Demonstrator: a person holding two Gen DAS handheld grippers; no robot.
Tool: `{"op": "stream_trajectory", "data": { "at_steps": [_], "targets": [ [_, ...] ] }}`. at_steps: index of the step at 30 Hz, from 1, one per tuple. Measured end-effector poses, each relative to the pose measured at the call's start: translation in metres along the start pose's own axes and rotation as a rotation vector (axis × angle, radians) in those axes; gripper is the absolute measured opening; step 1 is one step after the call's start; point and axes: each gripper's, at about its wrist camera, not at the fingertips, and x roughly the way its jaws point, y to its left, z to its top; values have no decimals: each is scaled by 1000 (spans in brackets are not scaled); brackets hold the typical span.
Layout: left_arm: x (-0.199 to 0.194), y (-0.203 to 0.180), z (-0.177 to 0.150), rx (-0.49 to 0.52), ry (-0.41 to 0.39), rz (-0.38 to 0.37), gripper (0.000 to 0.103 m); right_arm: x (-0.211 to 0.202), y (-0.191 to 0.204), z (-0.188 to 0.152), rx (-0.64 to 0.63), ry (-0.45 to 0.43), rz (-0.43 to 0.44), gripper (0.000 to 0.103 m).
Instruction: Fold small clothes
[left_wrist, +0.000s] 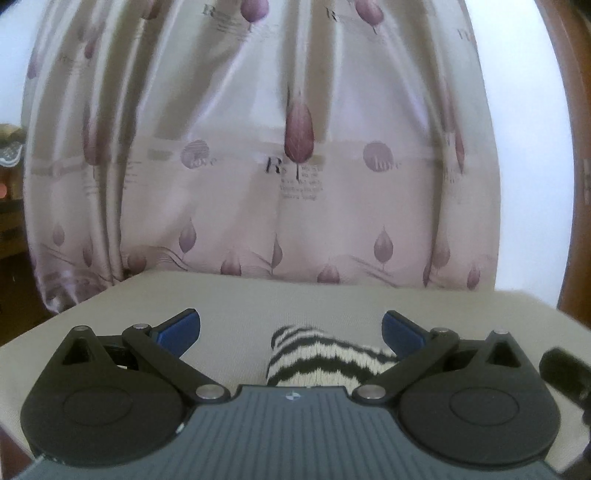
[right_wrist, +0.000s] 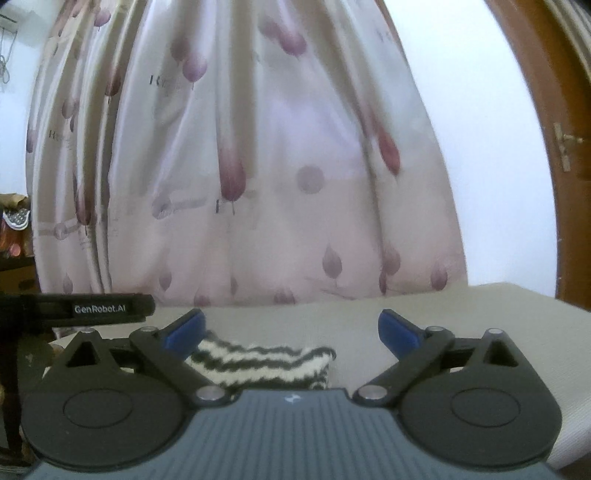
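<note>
A small black-and-white zebra-striped knitted garment (left_wrist: 317, 360) lies folded on the beige cloth-covered table (left_wrist: 258, 306). My left gripper (left_wrist: 291, 328) is open and empty, hovering just above and behind the garment, which lies low between its blue pads (left_wrist: 181, 328). In the right wrist view the same garment (right_wrist: 266, 360) lies left of centre. My right gripper (right_wrist: 291, 328) is open and empty above it, its left pad (right_wrist: 186, 330) over the garment's left end. The left gripper's black body (right_wrist: 99, 306) shows at the left.
A pale curtain with purple leaf prints (left_wrist: 295, 166) hangs right behind the table. A brown wooden door frame (right_wrist: 546, 147) stands at the right. Dark furniture with clutter (right_wrist: 14, 229) is at the far left. The table edge (right_wrist: 576, 424) drops off at the right.
</note>
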Motion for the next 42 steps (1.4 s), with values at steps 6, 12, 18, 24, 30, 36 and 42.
{"op": "stream_trajectory", "data": {
  "at_steps": [6,12,18,24,30,36,42],
  "targets": [
    [-10,3,5,-61,-35,-36,103,0,4,1,-14,4,11,101],
    [-20,-9,8,30,-76,-45,103,-4,5,2,-12,17,19,101],
    [-25,-16,8,61,-69,-88,103,-7,5,2,-11,15,26,102],
    [-28,-18,6,69,-64,-90,103,-9,6,2,-11,26,31,102],
    [-27,-16,6,49,-35,-91,103,-10,8,1,-26,31,34,102],
    [-24,-14,4,43,-19,-76,103,-10,11,0,-45,38,36,102],
    [-21,-13,4,43,-10,-70,103,-8,10,0,-50,42,38,102]
  ]
}}
